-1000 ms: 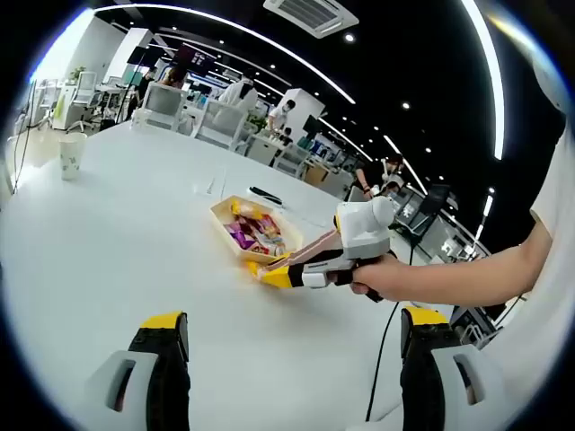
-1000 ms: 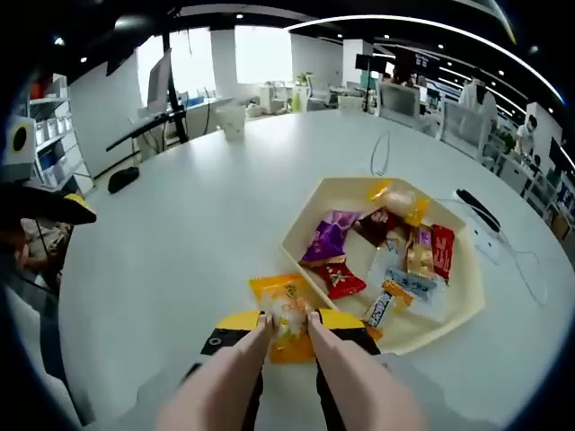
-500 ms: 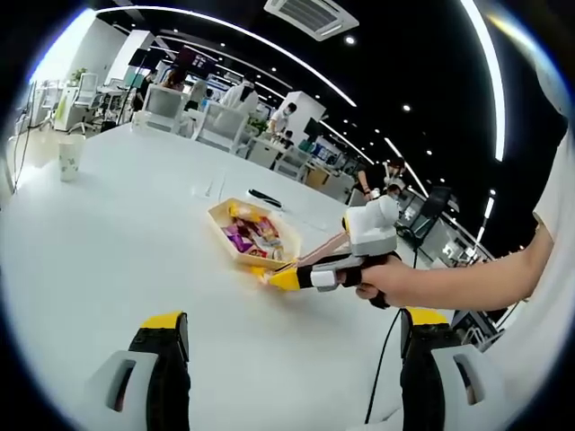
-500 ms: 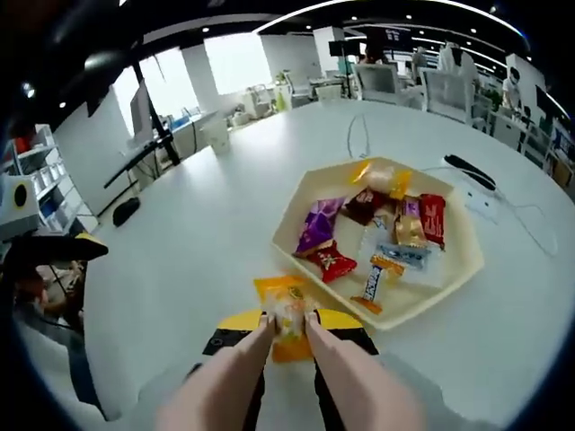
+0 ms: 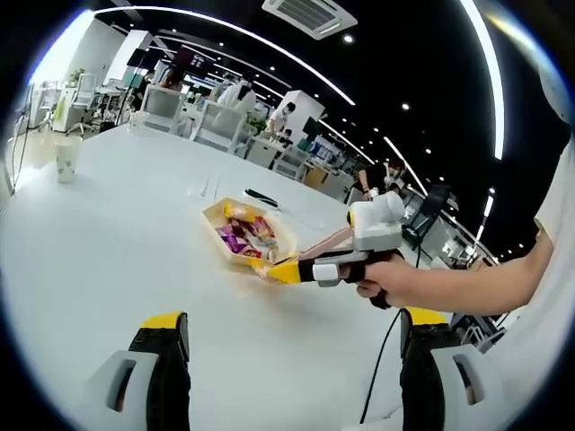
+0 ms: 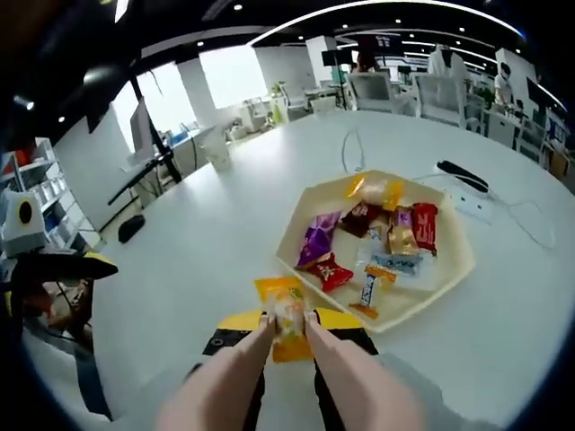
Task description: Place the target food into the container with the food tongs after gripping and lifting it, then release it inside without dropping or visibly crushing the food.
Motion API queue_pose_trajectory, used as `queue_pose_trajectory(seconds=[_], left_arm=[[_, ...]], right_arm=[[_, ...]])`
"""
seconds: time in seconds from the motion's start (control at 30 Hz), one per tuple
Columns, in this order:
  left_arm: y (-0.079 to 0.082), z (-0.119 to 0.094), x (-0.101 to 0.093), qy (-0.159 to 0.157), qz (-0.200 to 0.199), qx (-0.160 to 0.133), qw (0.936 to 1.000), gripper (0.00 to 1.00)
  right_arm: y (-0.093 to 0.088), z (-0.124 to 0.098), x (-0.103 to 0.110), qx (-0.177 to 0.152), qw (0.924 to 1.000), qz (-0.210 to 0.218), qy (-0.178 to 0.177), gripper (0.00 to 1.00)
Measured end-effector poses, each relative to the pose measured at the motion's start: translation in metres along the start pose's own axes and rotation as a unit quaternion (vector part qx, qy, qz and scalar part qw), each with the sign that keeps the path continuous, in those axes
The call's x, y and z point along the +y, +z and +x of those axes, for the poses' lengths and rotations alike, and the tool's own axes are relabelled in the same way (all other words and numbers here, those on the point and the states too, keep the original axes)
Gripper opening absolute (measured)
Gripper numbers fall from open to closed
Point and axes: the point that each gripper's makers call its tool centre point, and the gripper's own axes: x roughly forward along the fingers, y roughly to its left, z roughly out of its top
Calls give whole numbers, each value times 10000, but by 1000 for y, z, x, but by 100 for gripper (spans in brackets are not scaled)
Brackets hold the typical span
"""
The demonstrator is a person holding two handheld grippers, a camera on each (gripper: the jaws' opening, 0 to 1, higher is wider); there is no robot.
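Snack packet point(image 6: 286, 316) pinched in right tool point(image 6: 286, 325) over white table point(image 6: 180, 260), office behind; left tool point(image 5: 292, 346) gapes empty.

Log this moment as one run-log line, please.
right tongs: shut on orange snack packet, lifted short of tray | left tongs: open, idle | tray: holds wrapped snacks | phase: carrying
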Motion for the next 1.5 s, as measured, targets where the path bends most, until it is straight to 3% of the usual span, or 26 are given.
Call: queue_pose_trajectory(seconds=[0.23,0.4,0.47,0.6,0.8,1.03,1.33,1.37,1.47,1.5], left_arm=[[9,-4,-8,-24,308,95,9995,99],[15,-14,-6,156,458,21,9988,99],[15,-17,-5,260,576,14,9980,99],[12,-23,-7,382,627,-13,9973,99],[16,-24,-18,274,342,-247,9987,99],[19,-25,-12,414,469,-277,9977,99],[23,-27,-5,382,284,-474,9977,99],[18,-25,0,329,163,-342,9987,99],[9,-24,5,289,304,42,9991,99],[10,-24,5,278,332,52,9990,99]], right_arm=[[4,-6,5,-254,9994,235,64,19],[6,-9,10,-424,9980,458,132,19],[9,-8,13,-533,9952,801,199,19],[14,-7,22,-691,9941,774,303,19],[21,-17,31,-935,9898,997,404,19],[29,-30,25,-1229,9847,1150,461,19],[35,-31,33,-1254,9825,1245,582,19],[38,-29,33,-1301,9818,1254,591,19],[51,-29,35,-1513,9752,1490,626,19],[53,-29,35,-1551,9742,1509,636,19]])
